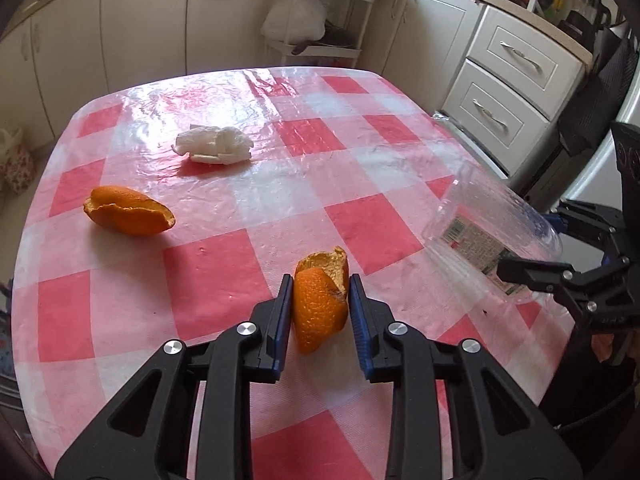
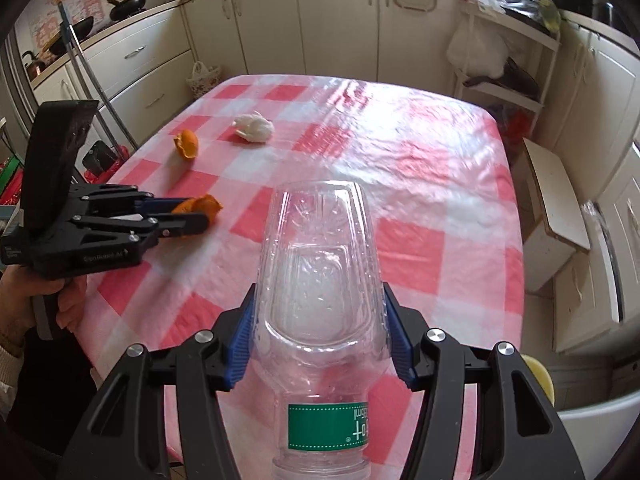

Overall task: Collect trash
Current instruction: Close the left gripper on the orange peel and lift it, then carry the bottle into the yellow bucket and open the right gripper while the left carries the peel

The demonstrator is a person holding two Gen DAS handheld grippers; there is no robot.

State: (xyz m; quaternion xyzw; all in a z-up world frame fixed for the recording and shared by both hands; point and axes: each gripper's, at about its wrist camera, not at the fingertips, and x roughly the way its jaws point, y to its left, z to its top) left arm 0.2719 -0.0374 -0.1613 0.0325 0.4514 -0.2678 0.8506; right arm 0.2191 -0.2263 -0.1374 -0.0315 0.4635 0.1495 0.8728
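two grippers, each with a piece of trash

jaws of the left gripper [image 1: 319, 304] stand either side of a curled piece of orange peel [image 1: 321, 300], blue pads right against its sides, at lower centre of the left wrist view; whether the pads truly press on it cannot be told. from the right wrist view the same gripper [image 2: 200, 214] shows at the left edge, the peel [image 2: 202, 205] at its tips, a hand [image 2: 48, 304] on its handle below.

jaws of the right gripper [image 2: 320, 332] are clamped on a clear plastic bottle with a green label [image 2: 320, 280], pads pressed to both its sides, base pointing away toward frame centre, neck toward the bottom edge. in the left wrist view the bottle [image 1: 492, 232] sits at the right edge, tilted, with the right gripper [image 1: 532, 276] on it.

on the table with a pink and white checked plastic cloth [image 1: 372, 224], a second, larger piece of orange peel [image 1: 128, 210] lies at left of the left wrist view, well apart from the left gripper. a crumpled white paper tissue [image 1: 216, 145] lies beyond it, toward upper centre. both also appear in the upper left of the right wrist view, peel [image 2: 187, 143] beside tissue [image 2: 256, 127].

cream kitchen cabinets [image 1: 120, 28] ring the table.
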